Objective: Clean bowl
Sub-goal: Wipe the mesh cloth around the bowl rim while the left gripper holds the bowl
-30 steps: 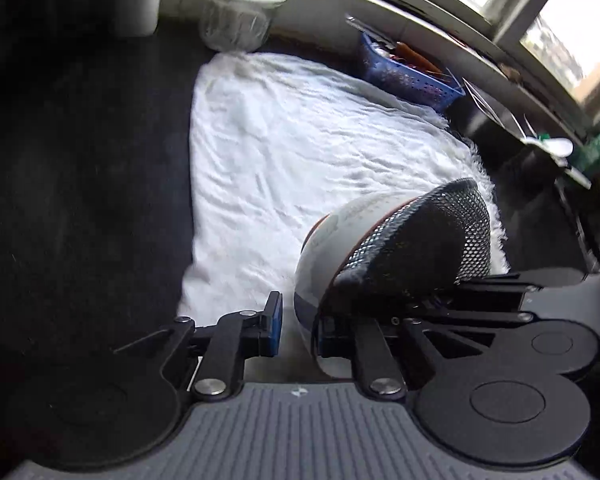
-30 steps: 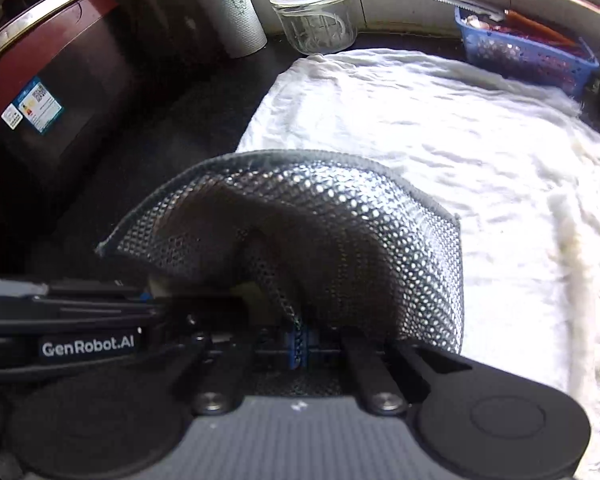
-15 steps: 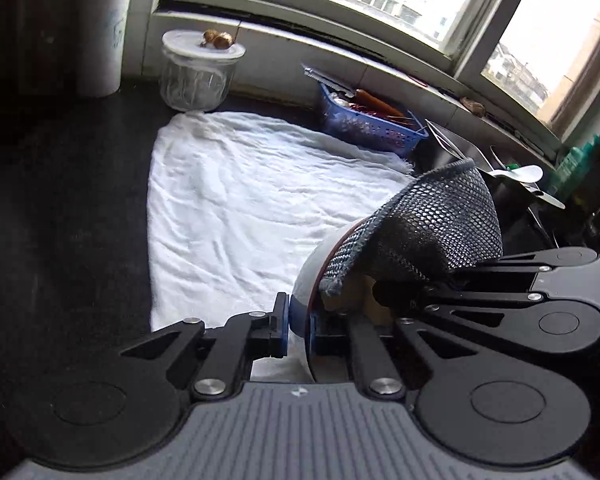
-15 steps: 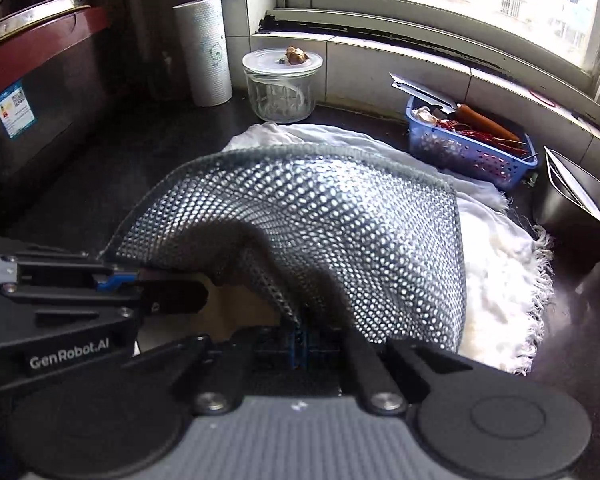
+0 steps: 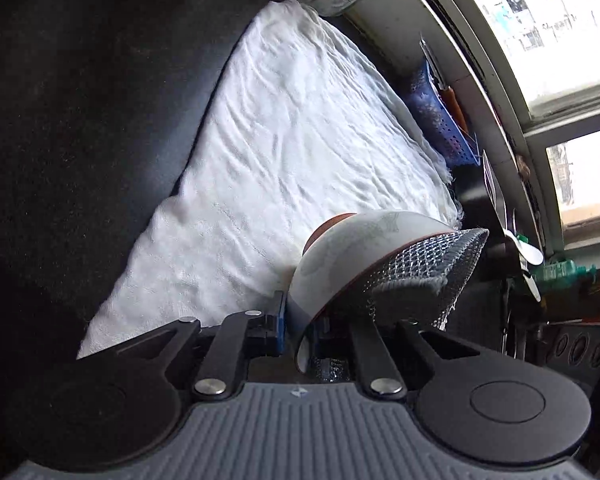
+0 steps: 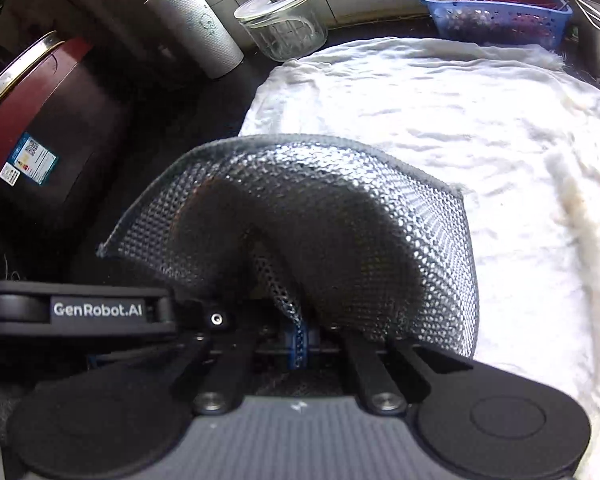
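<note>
Between the two fingers of the left claw (image 5: 300, 326) sits the rim of a white bowl (image 5: 348, 252); the claw is closed on it and holds the bowl tilted on its side, above the near edge of a white towel (image 5: 292, 148). Against the mouth of the bowl lies a grey mesh cloth (image 5: 420, 272), touching its brown rim. On the right side, the right claw (image 6: 298, 336) pinches a fold of this same cloth (image 6: 320, 232) between its narrow fingers, and the cloth spreads out wide in front of it. Under both lies the towel (image 6: 440, 128), spread on a dark counter (image 5: 80, 120). At the far edge of the counter stand a glass jar (image 6: 282, 26), a paper roll (image 6: 198, 28) and a blue basket (image 6: 496, 20).
</note>
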### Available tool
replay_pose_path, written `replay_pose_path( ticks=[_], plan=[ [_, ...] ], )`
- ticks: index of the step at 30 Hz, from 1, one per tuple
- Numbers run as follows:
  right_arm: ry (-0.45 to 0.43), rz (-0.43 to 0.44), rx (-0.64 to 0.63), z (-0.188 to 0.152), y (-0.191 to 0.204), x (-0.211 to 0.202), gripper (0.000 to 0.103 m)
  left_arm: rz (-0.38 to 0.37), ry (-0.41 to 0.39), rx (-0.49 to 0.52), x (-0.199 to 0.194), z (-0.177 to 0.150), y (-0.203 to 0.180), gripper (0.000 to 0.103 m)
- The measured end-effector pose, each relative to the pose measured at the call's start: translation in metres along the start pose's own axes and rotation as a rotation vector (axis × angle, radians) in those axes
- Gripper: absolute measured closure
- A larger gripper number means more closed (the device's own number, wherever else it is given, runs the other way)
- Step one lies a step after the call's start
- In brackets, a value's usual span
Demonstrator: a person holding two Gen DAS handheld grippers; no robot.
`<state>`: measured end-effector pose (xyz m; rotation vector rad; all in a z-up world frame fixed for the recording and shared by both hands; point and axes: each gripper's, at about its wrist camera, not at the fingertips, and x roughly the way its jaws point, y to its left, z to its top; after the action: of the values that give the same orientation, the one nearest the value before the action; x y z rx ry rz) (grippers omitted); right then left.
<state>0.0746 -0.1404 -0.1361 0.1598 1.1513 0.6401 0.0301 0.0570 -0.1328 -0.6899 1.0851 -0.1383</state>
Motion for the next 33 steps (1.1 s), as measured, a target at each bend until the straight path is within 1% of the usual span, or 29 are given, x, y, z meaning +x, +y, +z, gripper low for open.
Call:
replay_pose_path(
  ticks=[1, 2, 4, 5, 7, 10, 11, 13, 14, 15, 16, 17, 18, 20, 21, 23, 25, 27, 30, 31, 33],
  plan=[
    [0.002, 0.001, 0.003, 0.0, -0.002, 0.0, 0.102, 0.034, -0.022, 0.084, -0.003, -0.001, -0.009, 0.091],
    [0.0, -0.013, -0.017, -0.001, 0.0, -0.001, 0.102, 0.092, -0.062, 0.221, -0.007, -0.003, -0.024, 0.091],
    [-0.006, -0.053, -0.083, -0.003, 0.006, -0.003, 0.102, 0.198, -0.113, 0.485, -0.011, -0.011, -0.051, 0.091],
    [-0.008, -0.073, -0.11, -0.004, 0.009, -0.004, 0.102, 0.239, -0.136, 0.614, -0.011, -0.017, -0.062, 0.091],
    [-0.016, -0.113, -0.162, -0.005, 0.014, -0.007, 0.101, 0.29, -0.165, 0.751, -0.012, -0.024, -0.071, 0.088],
    [-0.04, -0.172, -0.227, -0.005, 0.019, -0.014, 0.101, 0.364, -0.223, 0.992, -0.01, -0.044, -0.084, 0.095],
    [-0.049, -0.187, -0.245, -0.005, 0.02, -0.017, 0.101, 0.367, -0.229, 0.99, -0.01, -0.045, -0.085, 0.095],
    [-0.072, -0.226, -0.288, -0.006, 0.024, -0.024, 0.101, 0.356, -0.238, 0.943, -0.012, -0.042, -0.083, 0.096],
    [-0.083, -0.235, -0.3, -0.005, 0.025, -0.027, 0.101, 0.324, -0.23, 0.841, -0.014, -0.036, -0.076, 0.096],
    [-0.098, -0.24, -0.311, -0.005, 0.027, -0.029, 0.101, 0.299, -0.212, 0.768, -0.015, -0.03, -0.072, 0.096],
    [-0.104, -0.246, -0.318, -0.005, 0.029, -0.029, 0.101, 0.255, -0.184, 0.646, -0.017, -0.023, -0.063, 0.096],
    [-0.104, -0.251, -0.321, -0.005, 0.03, -0.028, 0.101, 0.224, -0.165, 0.563, -0.017, -0.019, -0.056, 0.096],
    [-0.098, -0.249, -0.313, -0.006, 0.03, -0.025, 0.101, 0.206, -0.158, 0.512, -0.016, -0.018, -0.05, 0.095],
    [-0.073, -0.218, -0.26, -0.005, 0.024, -0.017, 0.102, 0.184, -0.16, 0.455, -0.015, -0.018, -0.044, 0.095],
    [-0.06, -0.19, -0.227, -0.005, 0.022, -0.014, 0.102, 0.158, -0.159, 0.393, -0.016, -0.017, -0.036, 0.095],
    [-0.042, -0.154, -0.192, -0.006, 0.023, -0.009, 0.102, 0.116, -0.136, 0.265, -0.016, -0.013, -0.021, 0.095],
    [-0.027, -0.124, -0.164, -0.007, 0.025, -0.004, 0.102, 0.076, -0.107, 0.157, -0.014, -0.009, -0.008, 0.094],
    [-0.019, -0.107, -0.167, -0.008, 0.028, -0.001, 0.102, 0.037, -0.086, 0.058, -0.012, -0.008, 0.005, 0.094],
    [0.0, -0.031, -0.096, -0.011, 0.027, 0.002, 0.101, -0.031, -0.063, -0.078, -0.01, -0.008, 0.023, 0.093],
    [-0.003, -0.019, -0.094, -0.013, 0.029, 0.002, 0.101, -0.063, -0.05, -0.129, -0.009, -0.009, 0.029, 0.093],
    [-0.011, -0.022, -0.114, -0.013, 0.032, 0.0, 0.101, -0.082, -0.039, -0.15, -0.006, -0.01, 0.03, 0.093]
  ],
)
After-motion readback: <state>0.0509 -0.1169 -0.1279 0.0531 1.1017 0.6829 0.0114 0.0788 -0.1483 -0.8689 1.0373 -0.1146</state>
